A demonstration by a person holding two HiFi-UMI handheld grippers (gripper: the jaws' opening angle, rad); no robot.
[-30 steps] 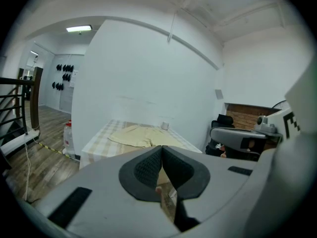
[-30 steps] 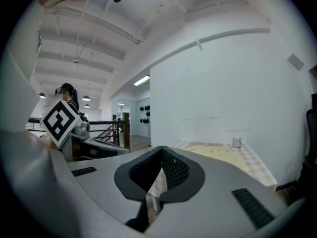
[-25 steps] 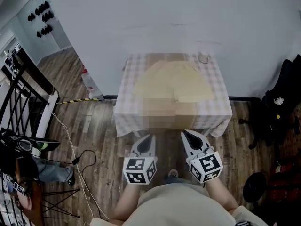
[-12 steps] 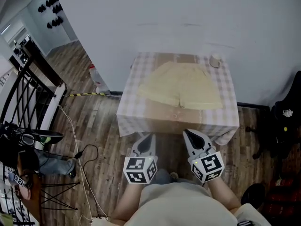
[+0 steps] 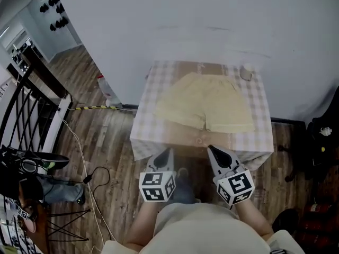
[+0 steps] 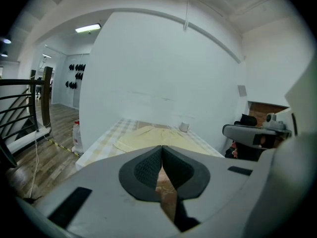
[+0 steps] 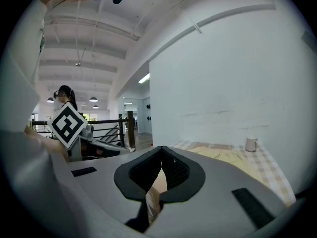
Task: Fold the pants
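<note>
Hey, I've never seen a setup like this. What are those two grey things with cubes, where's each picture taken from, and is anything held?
A person holds a two-jaw gripper in each hand: left gripper, right gripper; the marker cubes are part of them. One picture comes from a camera on the person's head, looking down. The other two come from cameras riding on each gripper, looking along its jaws. Ahead stands a table with a checked cloth; pale yellow pants lie flat on it, a small cup at its far right corner. Both grippers are shut, holding nothing.
</note>
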